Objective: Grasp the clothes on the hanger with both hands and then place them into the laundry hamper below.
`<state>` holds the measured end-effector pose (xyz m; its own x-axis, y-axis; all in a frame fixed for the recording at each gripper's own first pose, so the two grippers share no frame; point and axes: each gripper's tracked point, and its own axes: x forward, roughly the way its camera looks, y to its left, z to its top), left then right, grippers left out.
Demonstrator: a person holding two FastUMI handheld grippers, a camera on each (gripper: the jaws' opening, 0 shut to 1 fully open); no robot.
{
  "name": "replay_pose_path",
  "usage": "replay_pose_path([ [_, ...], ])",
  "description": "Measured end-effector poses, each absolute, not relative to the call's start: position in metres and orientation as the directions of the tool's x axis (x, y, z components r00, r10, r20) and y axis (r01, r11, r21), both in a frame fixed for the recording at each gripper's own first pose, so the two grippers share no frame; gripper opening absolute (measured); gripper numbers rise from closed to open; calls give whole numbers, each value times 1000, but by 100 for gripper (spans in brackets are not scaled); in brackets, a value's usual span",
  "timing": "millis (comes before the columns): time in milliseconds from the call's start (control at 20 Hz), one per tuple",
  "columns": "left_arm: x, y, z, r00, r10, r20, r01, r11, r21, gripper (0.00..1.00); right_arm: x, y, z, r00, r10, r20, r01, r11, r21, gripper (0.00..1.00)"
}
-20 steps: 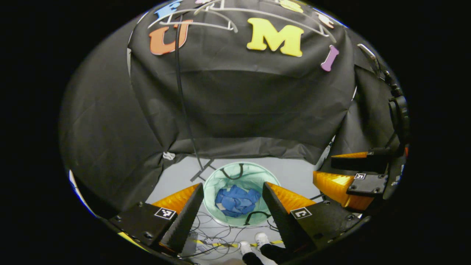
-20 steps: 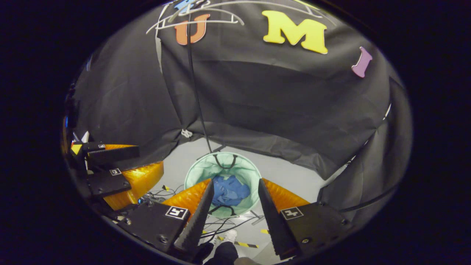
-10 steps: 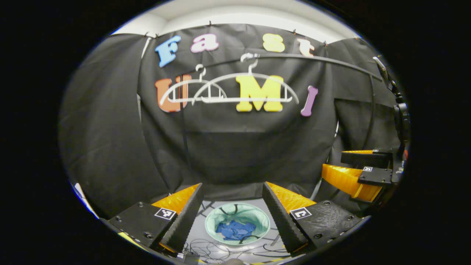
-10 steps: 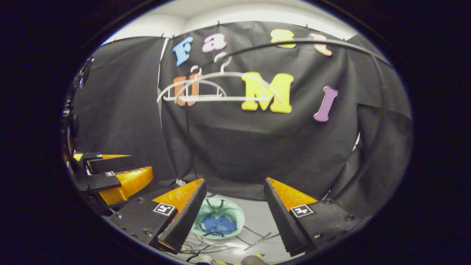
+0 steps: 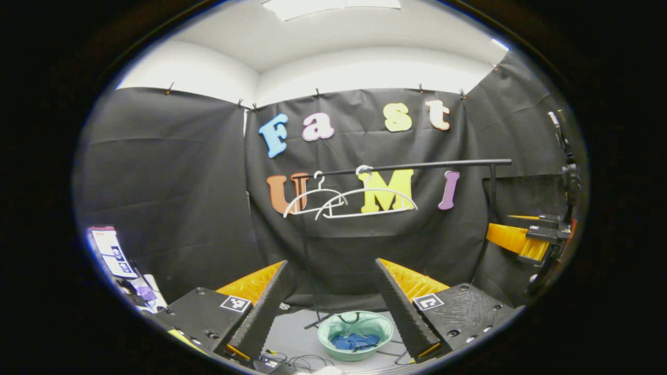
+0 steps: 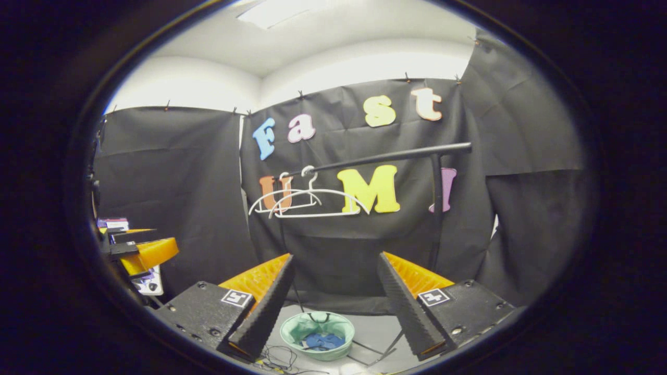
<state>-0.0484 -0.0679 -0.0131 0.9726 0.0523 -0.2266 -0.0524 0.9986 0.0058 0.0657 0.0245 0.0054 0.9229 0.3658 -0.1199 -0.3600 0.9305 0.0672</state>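
Note:
A blue garment (image 5: 355, 341) lies crumpled inside the pale green laundry hamper (image 5: 333, 349) on the floor; in the right gripper view the garment (image 6: 322, 341) and hamper (image 6: 292, 338) sit low between the fingers. Two bare white hangers (image 5: 365, 203) hang from the black rail (image 5: 443, 165); the hangers (image 6: 307, 203) and rail (image 6: 385, 155) also appear in the right gripper view. My left gripper (image 5: 331, 271) is open and empty, held well back from the rail. My right gripper (image 6: 333, 263) is open and empty too. The right gripper (image 5: 523, 237) appears at the right edge of the left gripper view, the left one (image 6: 136, 245) at the left edge of the right gripper view.
The rail's black upright post (image 6: 435, 208) stands right of the hangers. Loose cables (image 5: 307, 360) lie on the grey floor in front of the hamper. Equipment and papers (image 5: 117, 260) stand at the left wall.
Both grippers have tilted up and drawn back from over the hamper. The hamper has dropped to the bottom of both views; the rail, hangers and ceiling have come into sight. Both stayed open.

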Motion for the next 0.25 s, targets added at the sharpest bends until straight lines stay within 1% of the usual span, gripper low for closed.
replay_pose_path([
  [50, -56, -66, -4, 976, 49, -213, -50, 999, 0, 96, 54, 23, 12, 926, 362, -110, -355, 932, 78, 100],
  [150, -72, -61, 10, 980, 32, -196, -33, 999, -5, 100, 39, 15, 20, 938, 338, -80, -334, 940, 66, 100],
  [250, -82, -51, 19, 985, 13, -173, -15, 1000, -11, 100, 21, 13, 30, 954, 298, -43, -296, 954, 50, 100],
])
